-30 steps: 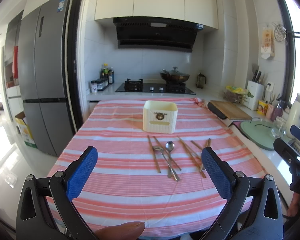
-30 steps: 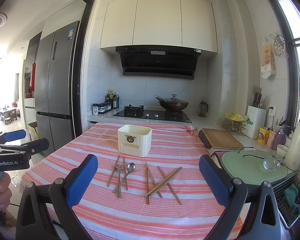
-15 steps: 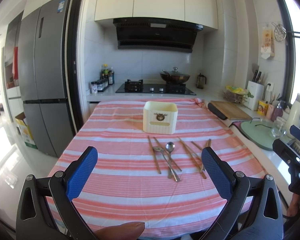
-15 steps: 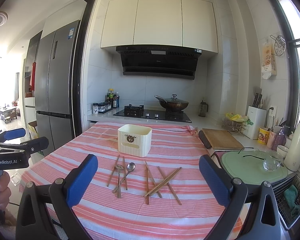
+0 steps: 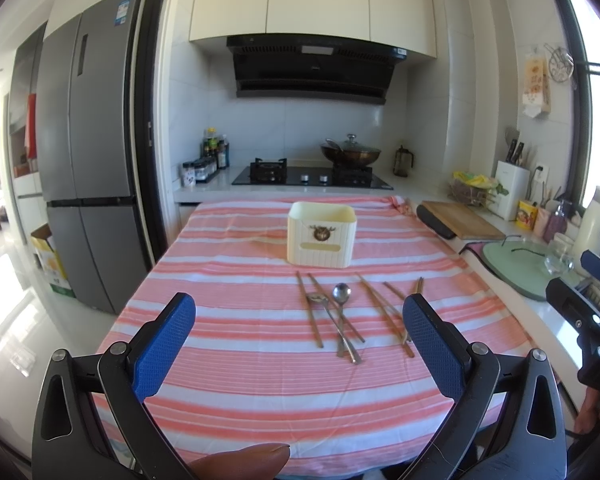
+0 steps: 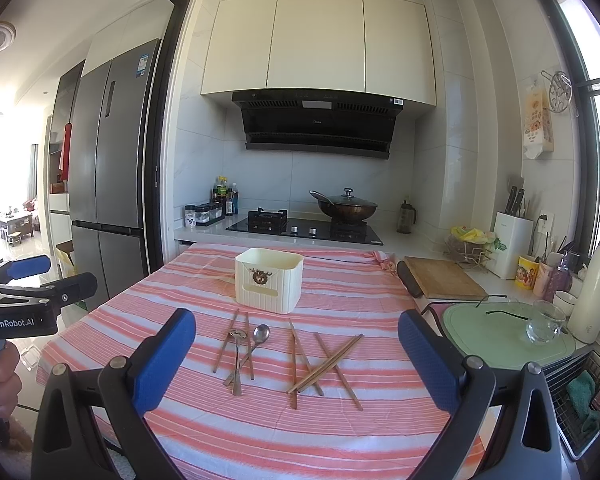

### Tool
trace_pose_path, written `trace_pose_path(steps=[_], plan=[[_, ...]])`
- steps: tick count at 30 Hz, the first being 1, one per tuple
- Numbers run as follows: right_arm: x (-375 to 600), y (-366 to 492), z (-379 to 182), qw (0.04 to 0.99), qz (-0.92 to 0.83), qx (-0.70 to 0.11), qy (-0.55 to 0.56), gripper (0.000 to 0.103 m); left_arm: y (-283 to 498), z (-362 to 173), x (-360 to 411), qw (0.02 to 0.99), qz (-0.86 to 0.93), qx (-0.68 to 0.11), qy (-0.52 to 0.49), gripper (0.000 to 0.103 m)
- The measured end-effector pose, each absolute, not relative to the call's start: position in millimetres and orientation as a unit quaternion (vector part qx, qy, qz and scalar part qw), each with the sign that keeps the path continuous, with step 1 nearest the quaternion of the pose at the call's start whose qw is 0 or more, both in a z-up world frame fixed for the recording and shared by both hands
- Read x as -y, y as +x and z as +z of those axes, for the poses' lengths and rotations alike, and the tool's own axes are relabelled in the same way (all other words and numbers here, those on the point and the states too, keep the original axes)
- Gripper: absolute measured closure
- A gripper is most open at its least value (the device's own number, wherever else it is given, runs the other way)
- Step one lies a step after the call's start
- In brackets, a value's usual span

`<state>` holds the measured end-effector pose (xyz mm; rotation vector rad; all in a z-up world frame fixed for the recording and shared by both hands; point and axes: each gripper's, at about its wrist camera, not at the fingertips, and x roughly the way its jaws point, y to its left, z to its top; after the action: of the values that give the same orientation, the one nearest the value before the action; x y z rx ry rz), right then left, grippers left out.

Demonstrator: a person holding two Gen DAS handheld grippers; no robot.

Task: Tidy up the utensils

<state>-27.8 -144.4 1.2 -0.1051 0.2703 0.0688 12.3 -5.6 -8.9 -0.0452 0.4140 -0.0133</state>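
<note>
On the bench under its pink-and-white striped cloth (image 5: 236, 320), the cream ribbed plastic utensil holder (image 5: 321, 236) stands upright toward the far end, and the loose utensils lie flat on the cloth just in front of it. Two metal spoons (image 6: 246, 350) lie crossed among a pair of brown wooden chopsticks (image 6: 236, 344), and to their right more brown wooden chopsticks (image 6: 324, 364) lie criss-crossed in a loose heap. My left jaws (image 5: 300, 344) are spread wide and hold nothing, hovering above the near edge of the bench with the utensils showing between the blue pads. My right jaws (image 6: 296, 364) are likewise spread and bare, off the cloth, facing the same spread. Beyond the bench a lidded dark wok (image 6: 346, 208) sits on the black gas hob (image 6: 304, 230).
</note>
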Motion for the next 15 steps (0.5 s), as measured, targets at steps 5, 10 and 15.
trace_pose_path(steps=[5, 10, 15], plan=[[144.8, -24.0, 0.2, 0.988, 0.034, -0.140, -0.051, 0.000, 17.7, -10.8, 5.1, 0.977, -0.002, -0.210, -0.022, 0.000], [146.2, -17.6, -3.7, 0.987, 0.033, -0.147, -0.050, 0.000, 26.2, -16.4, 5.1, 0.976, 0.002, -0.216, -0.019, 0.000], [149.6, -8.7, -8.6, 0.986, 0.029, -0.156, -0.051, 0.000, 40.8, -25.1, 2.7, 0.974, 0.007, -0.227, -0.022, 0.000]])
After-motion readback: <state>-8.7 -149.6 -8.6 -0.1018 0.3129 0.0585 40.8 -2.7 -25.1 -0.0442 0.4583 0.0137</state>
